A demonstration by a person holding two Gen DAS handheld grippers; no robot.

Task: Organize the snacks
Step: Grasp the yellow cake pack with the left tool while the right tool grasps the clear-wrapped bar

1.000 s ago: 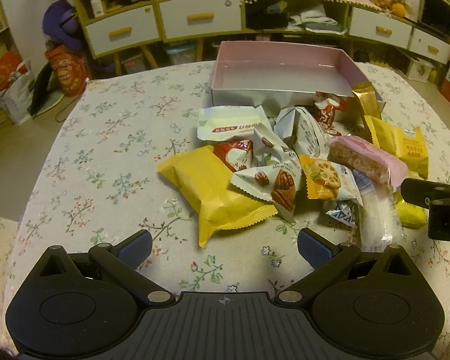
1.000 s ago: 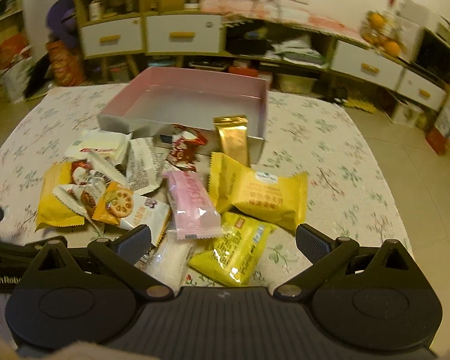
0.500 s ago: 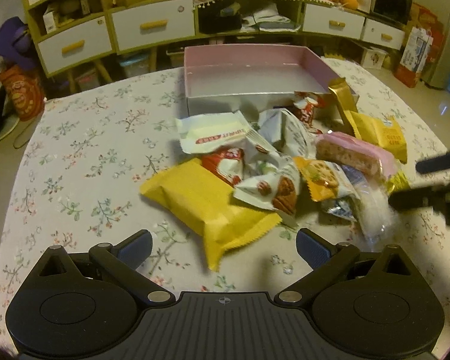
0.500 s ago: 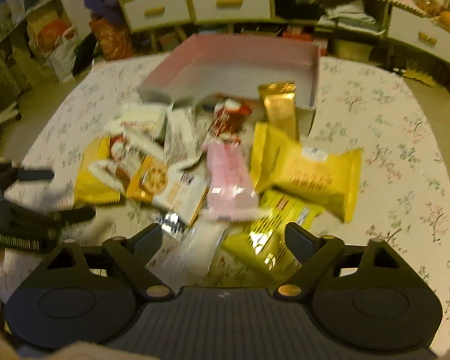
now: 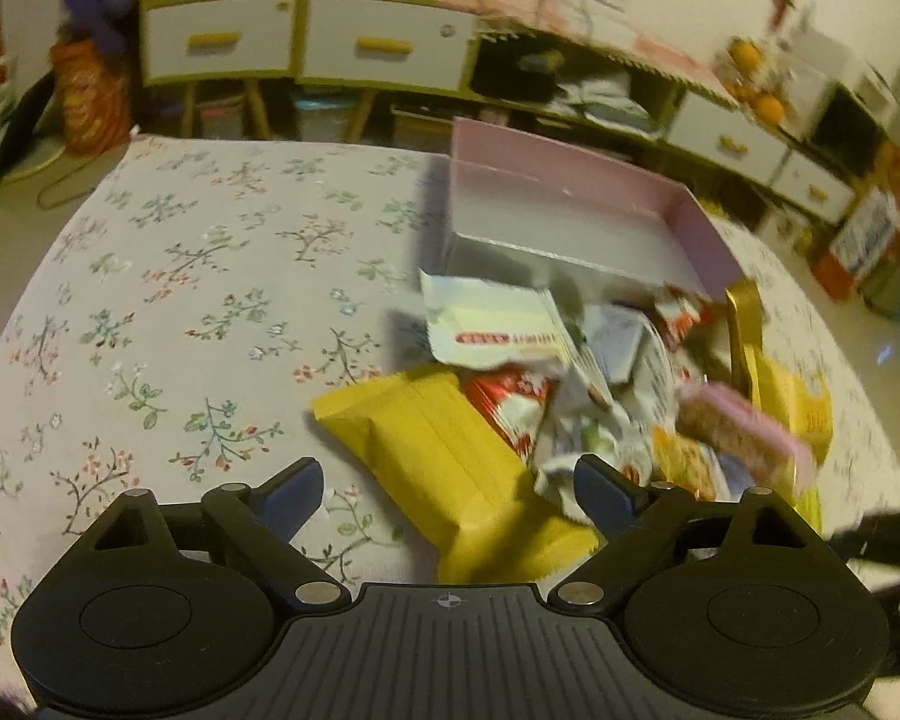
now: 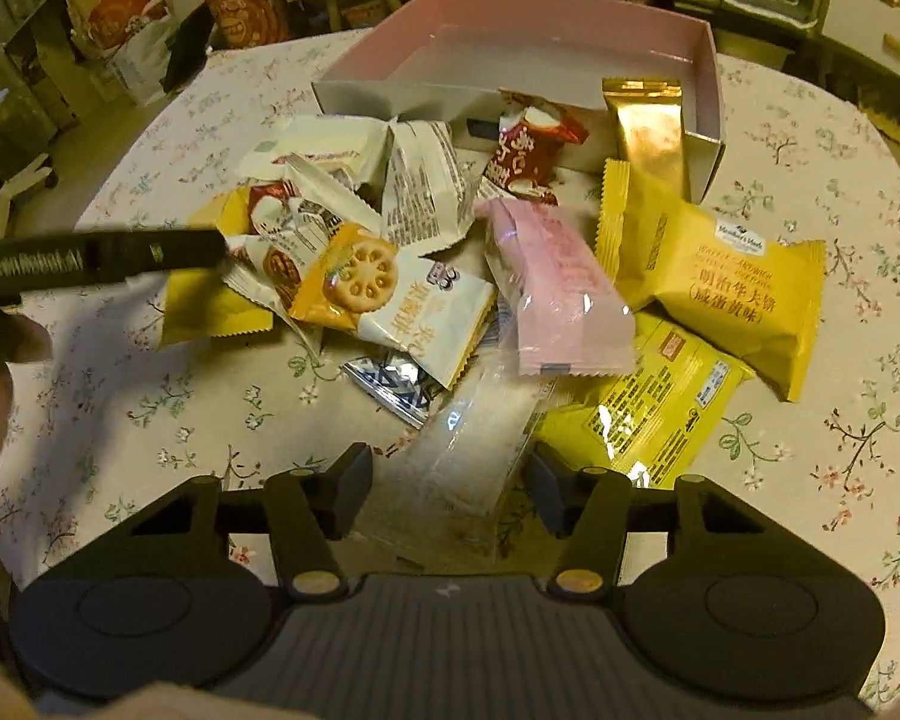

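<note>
A pile of wrapped snacks lies on the floral tablecloth in front of an empty pink box, which also shows in the right wrist view. My left gripper is open, its jaws on either side of a long yellow packet. My right gripper is open, its jaws on either side of a clear packet. Around it lie a pink packet, a yellow sandwich-biscuit packet, a yellow foil packet and a cracker packet. The left gripper's finger crosses the right wrist view.
A gold packet leans on the box's front corner. A white packet lies by the box's front wall. Shelves and drawers stand beyond the table. Bare tablecloth lies to the left of the pile.
Both grippers have moved forward and down toward the pile. The left now straddles the long yellow packet; the right has narrowed somewhat and straddles the clear packet.
</note>
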